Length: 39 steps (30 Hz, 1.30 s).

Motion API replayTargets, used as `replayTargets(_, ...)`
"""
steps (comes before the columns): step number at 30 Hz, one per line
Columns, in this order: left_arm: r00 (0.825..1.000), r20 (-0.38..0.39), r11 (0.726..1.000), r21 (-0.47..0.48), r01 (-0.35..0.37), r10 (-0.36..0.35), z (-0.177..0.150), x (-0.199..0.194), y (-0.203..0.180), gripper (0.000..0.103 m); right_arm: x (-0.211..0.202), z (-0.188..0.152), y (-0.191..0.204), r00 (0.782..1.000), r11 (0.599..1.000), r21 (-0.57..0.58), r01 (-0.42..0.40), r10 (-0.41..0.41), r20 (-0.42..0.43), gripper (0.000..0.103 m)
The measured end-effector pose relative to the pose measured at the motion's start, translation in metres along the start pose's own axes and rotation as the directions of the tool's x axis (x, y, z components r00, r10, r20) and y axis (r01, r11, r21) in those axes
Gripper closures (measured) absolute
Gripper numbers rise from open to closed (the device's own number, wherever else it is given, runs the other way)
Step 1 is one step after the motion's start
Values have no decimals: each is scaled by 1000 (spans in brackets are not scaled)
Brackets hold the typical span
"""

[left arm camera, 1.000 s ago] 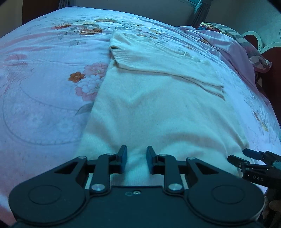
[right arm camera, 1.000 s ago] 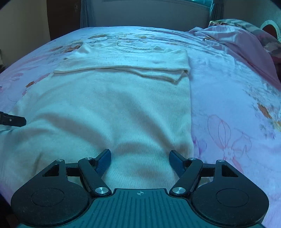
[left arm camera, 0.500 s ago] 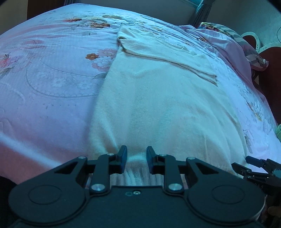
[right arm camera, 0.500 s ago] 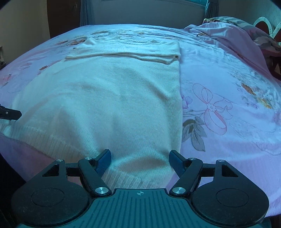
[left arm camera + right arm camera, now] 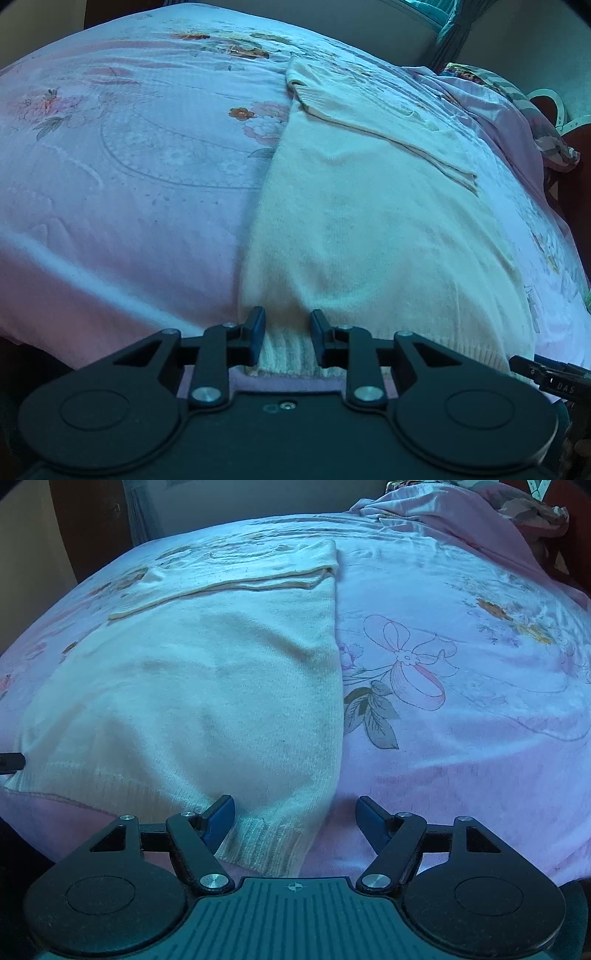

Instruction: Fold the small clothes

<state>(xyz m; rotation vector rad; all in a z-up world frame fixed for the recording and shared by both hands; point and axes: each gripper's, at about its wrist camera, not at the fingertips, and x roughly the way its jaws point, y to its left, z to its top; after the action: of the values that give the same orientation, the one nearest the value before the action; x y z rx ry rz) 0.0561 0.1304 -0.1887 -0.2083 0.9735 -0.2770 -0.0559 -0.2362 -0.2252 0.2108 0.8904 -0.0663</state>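
I have both claws drawn back to the near edge of the bed (image 5: 110, 206), and that is what has changed: a second ago they sat over the middle of the cream sweater (image 5: 369, 221), and now its ribbed hem (image 5: 284, 350) lies right under the fingertips. The sweater itself has not shifted. It lies flat along the bed, hem toward me at the near edge, its sleeves already folded across the chest at the far end.

My left gripper (image 5: 287, 332) sits at the hem's left corner with a narrow gap between its fingers; ribbed knit shows in that gap, but the pads do not look pressed onto it, so I call it parted and holding nothing. My right gripper (image 5: 295, 812) is spread wide over the hem's right corner (image 5: 273, 845), one finger above the knit and the other above the bare pink sheet (image 5: 461, 701), also holding nothing.

I judge this as lining up for the next fold: pinch both hem corners, then carry the hem up toward the folded sleeves. The knit looks soft and thick, so a shallow pinch could catch only the top layer.
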Motion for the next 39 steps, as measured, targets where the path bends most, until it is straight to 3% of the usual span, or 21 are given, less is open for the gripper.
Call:
replayTargets(5, 998, 29, 998, -16, -62, 62, -1, -7, 6, 74, -1, 0, -2, 1000, 999, 38, -20, 20, -10, 31)
replayTargets(9, 999, 4, 999, -14, -51, 51, -2, -2, 7, 72, 0, 1, 1, 1000, 999, 33, -20, 20, -15, 31)
replayTargets(12, 999, -10, 999, -13, -37, 37, -3, 0, 7, 67, 0, 2, 0, 1000, 999, 40, -26, 26, -16, 57)
replayTargets(20, 998, -62, 998, -61, 13, -16, -6, 4, 15, 63, 1, 0, -12, 994, 990, 120, -67, 76, -74, 57)
replayTargets(23, 996, -70, 994, -98, 42, -49, -5, 8, 18, 74, 2, -1, -15, 989, 982, 158, -104, 118, -88, 58)
replayTargets(24, 995, -75, 991, -118, 56, -65, -5, 8, 21, 91, 2, 0, -16, 987, 978, 171, -119, 135, -86, 75)
replayTargets(25, 993, -79, 987, -145, 75, -87, -4, 8, 23, 97, 3, 1, -19, 982, 969, 198, -147, 167, -91, 89)
replayTargets(32, 991, 1, 980, -148, 132, -133, 17, -3, 10, 99, -3, 21, -27, 969, 933, 276, -231, 248, -25, 93)
replayTargets(39, 978, 103, 978, -85, 189, -180, 84, 4, -17, 99, 0, 76, -27, 964, 920, 287, -267, 252, 87, 93)
